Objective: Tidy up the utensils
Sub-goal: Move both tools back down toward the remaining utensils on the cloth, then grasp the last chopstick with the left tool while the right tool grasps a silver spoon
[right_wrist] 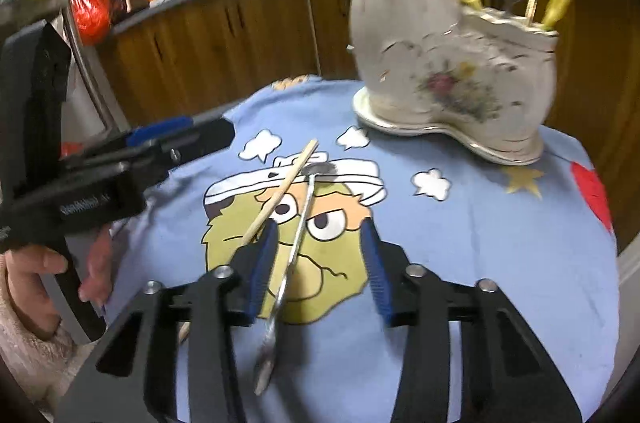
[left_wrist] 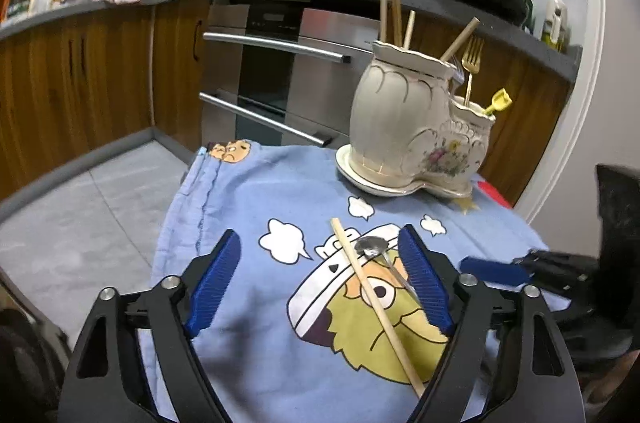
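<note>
Both wrist views close, angled down at cartoon cloth [left_wrist: 248,223]; shared: chopstick [left_wrist: 376,307], spoon [right_wrist: 292,255], ceramic holder [left_wrist: 400,119].

Ceramic holder [right_wrist: 452,63] motion-blurred; chopstick's [right_wrist: 280,191] near end behind hand-held gripper finger.

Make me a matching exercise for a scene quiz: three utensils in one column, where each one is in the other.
Things:
1. wooden chopstick
2. metal spoon
3. gold fork

Places:
A. standing in the ceramic holder
B. on the cloth, between the right tool's open jaws
C. flat on the cloth, crossing another utensil

Pairs: 1-C, 2-B, 3-A
</note>
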`<action>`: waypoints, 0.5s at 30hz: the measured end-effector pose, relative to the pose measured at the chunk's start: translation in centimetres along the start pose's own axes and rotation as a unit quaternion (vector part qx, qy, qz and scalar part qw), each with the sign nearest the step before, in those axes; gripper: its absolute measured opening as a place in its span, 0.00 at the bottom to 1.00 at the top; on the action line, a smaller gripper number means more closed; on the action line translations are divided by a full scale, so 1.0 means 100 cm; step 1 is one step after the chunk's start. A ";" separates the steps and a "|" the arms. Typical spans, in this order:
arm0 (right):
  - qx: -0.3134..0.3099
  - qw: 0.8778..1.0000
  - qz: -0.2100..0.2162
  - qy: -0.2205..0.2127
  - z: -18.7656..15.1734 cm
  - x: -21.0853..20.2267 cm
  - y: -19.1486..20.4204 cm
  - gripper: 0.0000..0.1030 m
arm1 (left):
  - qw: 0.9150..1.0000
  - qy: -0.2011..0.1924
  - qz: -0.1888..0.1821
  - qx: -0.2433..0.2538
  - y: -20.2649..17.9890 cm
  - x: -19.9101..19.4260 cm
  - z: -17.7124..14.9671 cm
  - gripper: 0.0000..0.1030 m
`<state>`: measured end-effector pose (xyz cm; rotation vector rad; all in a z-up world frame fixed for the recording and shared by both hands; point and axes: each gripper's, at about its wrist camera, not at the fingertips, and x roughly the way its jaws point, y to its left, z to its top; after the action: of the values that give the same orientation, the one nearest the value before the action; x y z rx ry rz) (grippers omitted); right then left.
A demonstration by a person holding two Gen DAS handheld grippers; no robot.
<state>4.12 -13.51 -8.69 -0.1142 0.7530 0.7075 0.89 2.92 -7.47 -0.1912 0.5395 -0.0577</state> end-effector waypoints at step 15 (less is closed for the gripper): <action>-0.005 0.998 0.001 0.067 0.023 0.042 0.016 0.04 | 1.000 0.012 -0.016 -0.018 0.006 0.006 0.000 0.67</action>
<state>6.60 -9.19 -9.57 -0.1712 0.8789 0.7097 1.37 3.45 -7.87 -0.2341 0.5608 -0.0824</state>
